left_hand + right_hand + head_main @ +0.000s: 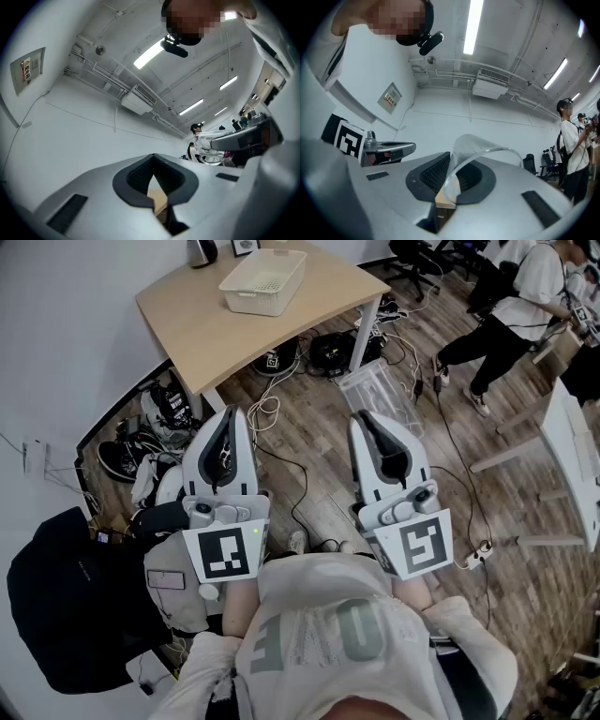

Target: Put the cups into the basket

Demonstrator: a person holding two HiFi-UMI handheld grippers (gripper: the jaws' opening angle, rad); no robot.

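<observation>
While the basket (pixel 262 282) sat seemingly empty on the table (pixel 202 329), well apart from both grippers, the clear cup (pixel 379 390) was pinched by its wall in the right gripper (pixel 366 418), over wood floor (pixel 309 451) strewn with cables. Left gripper (pixel 230 412): jaws pressed together, nothing between. Both side by side, pointing tableward.

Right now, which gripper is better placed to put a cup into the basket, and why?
Right. The right gripper grips a clear cup by its rim; the left gripper is shut on nothing. The basket sits on the table ahead.
</observation>
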